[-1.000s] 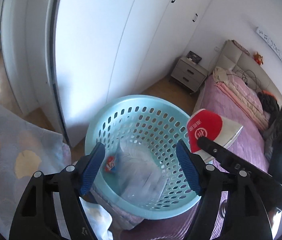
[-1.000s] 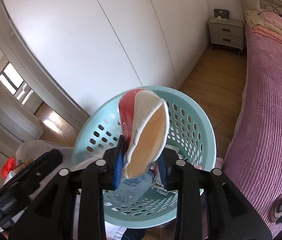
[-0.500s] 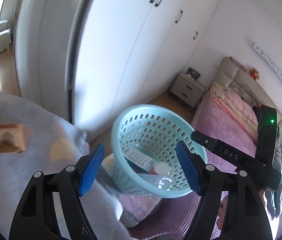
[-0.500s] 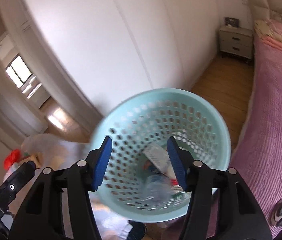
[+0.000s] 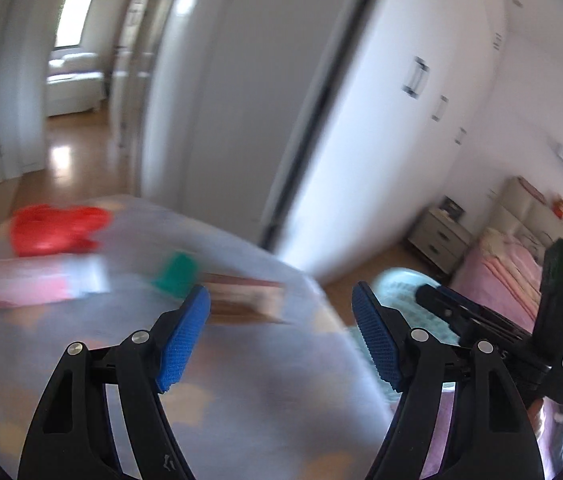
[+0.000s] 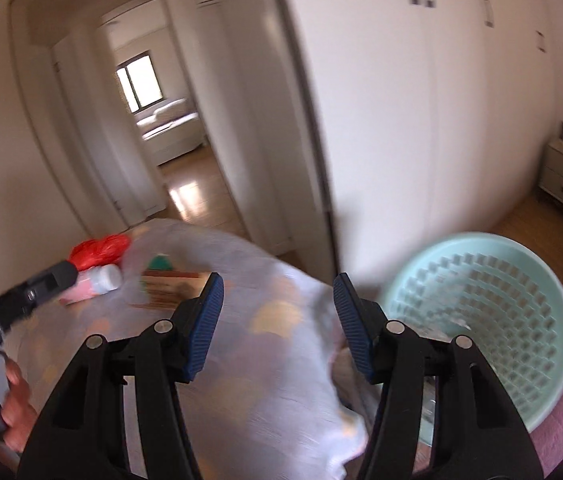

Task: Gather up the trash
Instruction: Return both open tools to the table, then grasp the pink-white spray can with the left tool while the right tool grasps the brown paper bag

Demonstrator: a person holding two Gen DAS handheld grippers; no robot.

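My left gripper (image 5: pixel 281 336) is open and empty above a table with a pale patterned cloth (image 5: pixel 241 380). My right gripper (image 6: pixel 279 320) is open and empty over the same cloth (image 6: pixel 273 360). Trash lies on the cloth: a red plastic bag (image 5: pixel 55 228) (image 6: pixel 99 250), a pink and white bottle lying down (image 5: pixel 37 280) (image 6: pixel 93 282), a green piece (image 5: pixel 175 272) (image 6: pixel 159 262) and a brown flat packet (image 5: pixel 245 300) (image 6: pixel 173 286). The light blue perforated basket (image 6: pixel 481 320) stands to the right, seen blurred in the left wrist view (image 5: pixel 397 284).
White wardrobe doors (image 6: pixel 381 120) stand behind the table and basket. A pink bed (image 5: pixel 501 276) and a nightstand (image 5: pixel 437 232) are at the right. A doorway (image 6: pixel 161 120) opens to another room. The frames are motion-blurred.
The right gripper let go of the red and white cup over the basket and opened. Both grippers then swung left from the basket toward the table with the trash.
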